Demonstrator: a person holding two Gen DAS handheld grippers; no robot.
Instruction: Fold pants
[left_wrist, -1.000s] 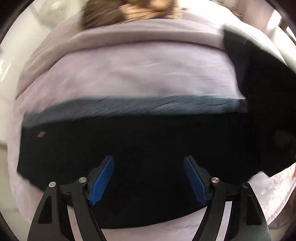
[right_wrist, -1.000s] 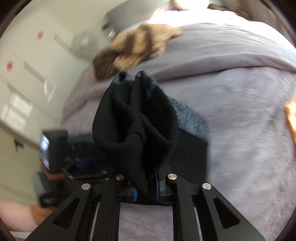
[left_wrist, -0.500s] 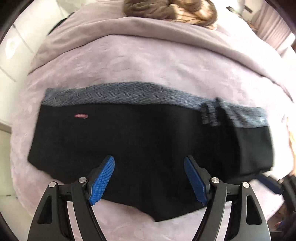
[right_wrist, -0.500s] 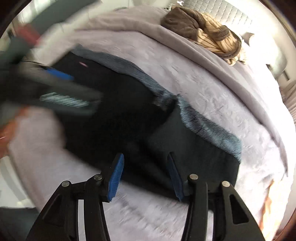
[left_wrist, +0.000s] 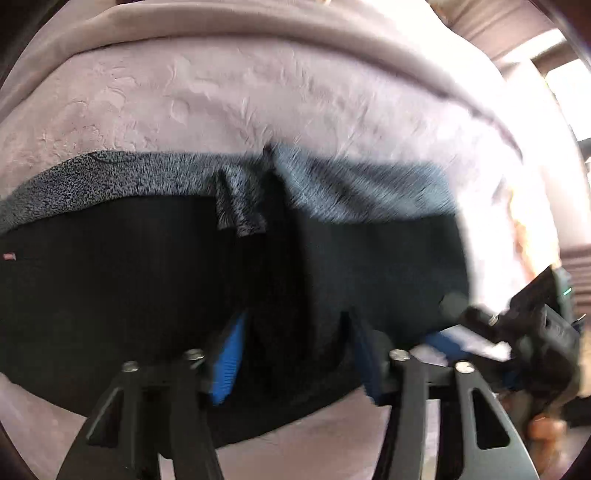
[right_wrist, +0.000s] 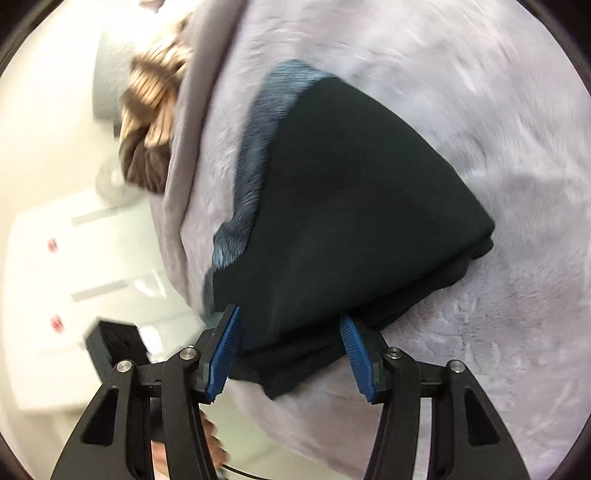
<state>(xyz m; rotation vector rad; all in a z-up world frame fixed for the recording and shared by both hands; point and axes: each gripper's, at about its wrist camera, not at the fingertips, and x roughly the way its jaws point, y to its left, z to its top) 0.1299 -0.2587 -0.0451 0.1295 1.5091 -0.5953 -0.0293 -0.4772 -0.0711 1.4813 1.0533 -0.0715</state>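
Black pants (left_wrist: 140, 280) with a grey-blue waistband (left_wrist: 122, 177) lie flat across the lilac bed cover (left_wrist: 229, 99). One end is already doubled over onto the body, and its band shows as a second strip (left_wrist: 362, 192) to the right of a small pleat.

Left gripper (left_wrist: 295, 354) points steeply down over the near edge. Its jaws are closing, with black cloth bunched between the blue pads. Contact on the pads is not clear through the blur, so I read it as not yet a firm clamp.

Right gripper (right_wrist: 291, 354): its jaws are opening astride the near corner of the folded stack (right_wrist: 354, 206), and the pads stand clear of the cloth.

Judged step: take the near edge for the next fold.

- Catch every layer at the hem, not only the top ply.
- Pinch close to the edge, so the cover is not caught as well.
- Lift only enough to clear the cover, and carry the edge over evenly so the two bands line up.
- Flatten the pleat at the band before creasing.
- Keep the right gripper near the corner so it can steady the stack.

A striped brown garment (right_wrist: 155, 110) lies well apart at the head of the bed.
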